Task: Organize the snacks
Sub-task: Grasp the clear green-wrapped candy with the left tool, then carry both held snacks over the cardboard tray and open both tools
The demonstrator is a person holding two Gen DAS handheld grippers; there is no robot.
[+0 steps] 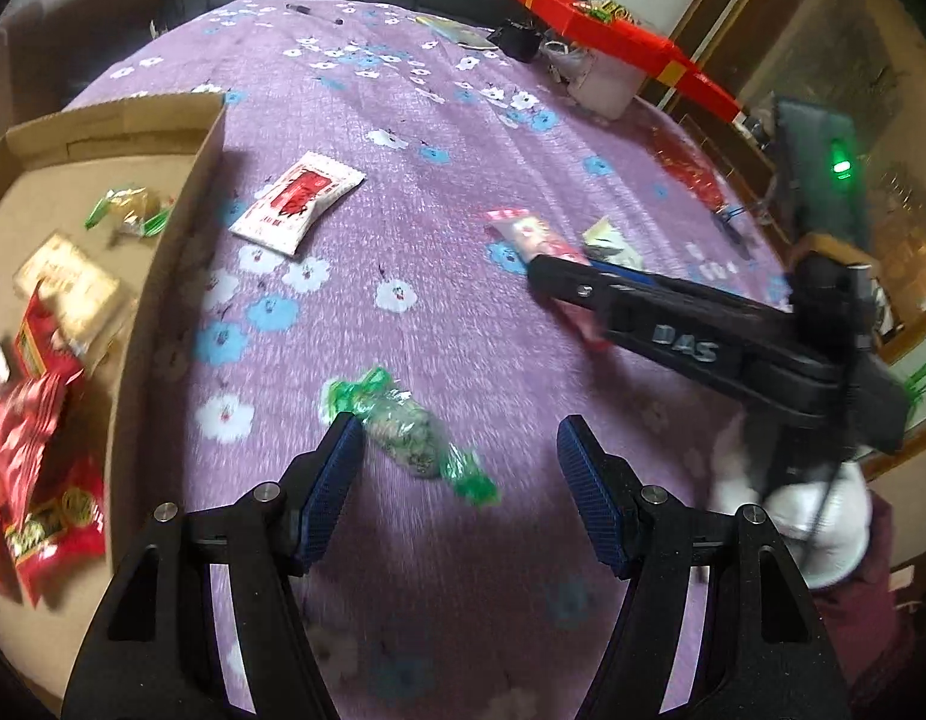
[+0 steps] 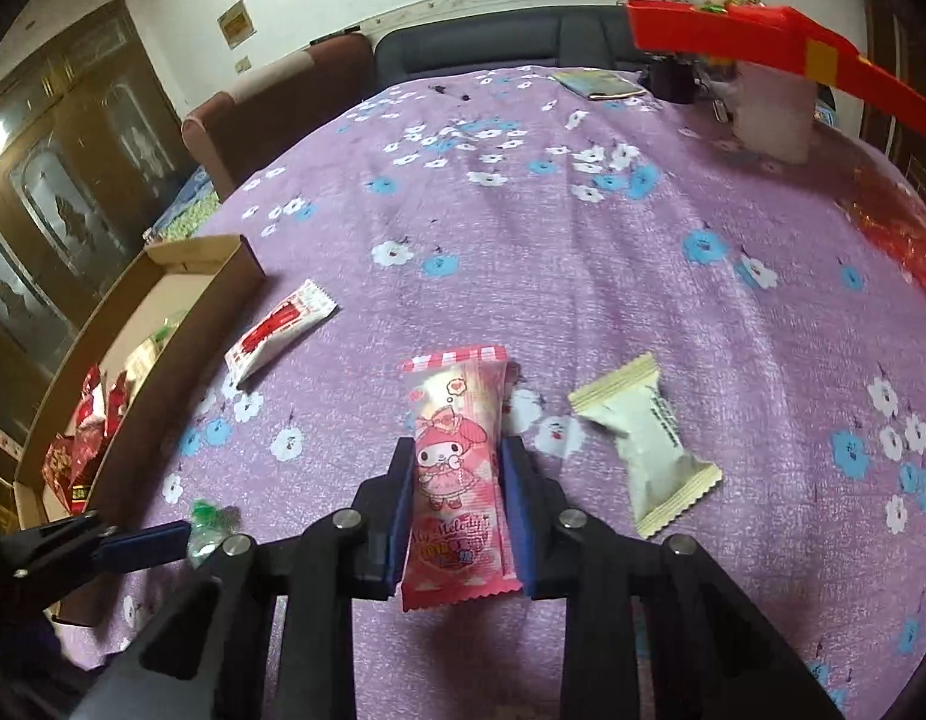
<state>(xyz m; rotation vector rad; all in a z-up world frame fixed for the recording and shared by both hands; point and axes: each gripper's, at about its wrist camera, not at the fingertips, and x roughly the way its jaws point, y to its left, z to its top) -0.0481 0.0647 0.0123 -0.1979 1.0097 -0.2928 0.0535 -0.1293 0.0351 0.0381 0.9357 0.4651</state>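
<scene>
While left gripper [image 1: 460,441] gapes, right gripper [image 2: 457,468] clamps pink snack [image 2: 454,468]

The left gripper [image 1: 460,441] hangs open over a green-ended twist-wrapped candy [image 1: 409,432] on the purple flowered tablecloth [image 1: 463,138]. The right gripper [image 1: 547,279] lies across a pink snack packet [image 1: 532,237], apparently gripping it. A brown cardboard tray [image 1: 187,204] holds red packets [image 1: 37,438].
</scene>
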